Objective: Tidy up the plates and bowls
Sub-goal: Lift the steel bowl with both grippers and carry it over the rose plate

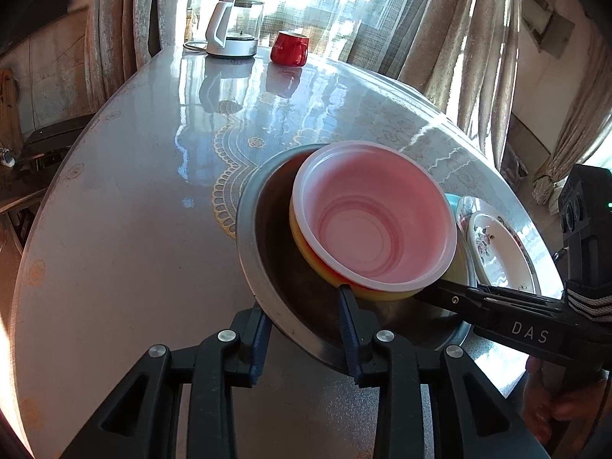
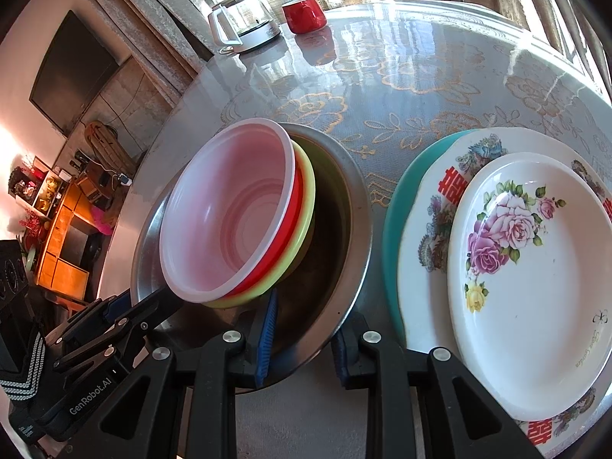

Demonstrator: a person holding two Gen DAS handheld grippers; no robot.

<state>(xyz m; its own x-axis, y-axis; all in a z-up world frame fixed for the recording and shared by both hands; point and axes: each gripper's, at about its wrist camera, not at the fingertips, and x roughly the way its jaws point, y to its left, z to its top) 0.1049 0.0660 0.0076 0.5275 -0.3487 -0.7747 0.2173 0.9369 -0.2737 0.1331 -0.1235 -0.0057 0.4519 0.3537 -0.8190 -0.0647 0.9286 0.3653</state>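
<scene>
My left gripper (image 1: 306, 329) and right gripper (image 2: 304, 340) each straddle the near rim of the steel basin (image 2: 352, 206) on the table (image 1: 134, 210), pads clamped on it. Nested pink bowls (image 2: 229, 210) lie tilted inside; stacked plates (image 2: 528, 267) sit just right.

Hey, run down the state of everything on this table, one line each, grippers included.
Metal bowl: upright, holding the plastic bowls.
Plastic bowls: three nested, leaning inside, top one empty.
Plates: three stacked, smallest on top.
Red mug: upright.
Kettle: upright, lid on.
Left hand-held gripper: straddles the metal bowl's rim; grip unclear.
Right hand-held gripper: straddles the same rim; grip unclear.
</scene>
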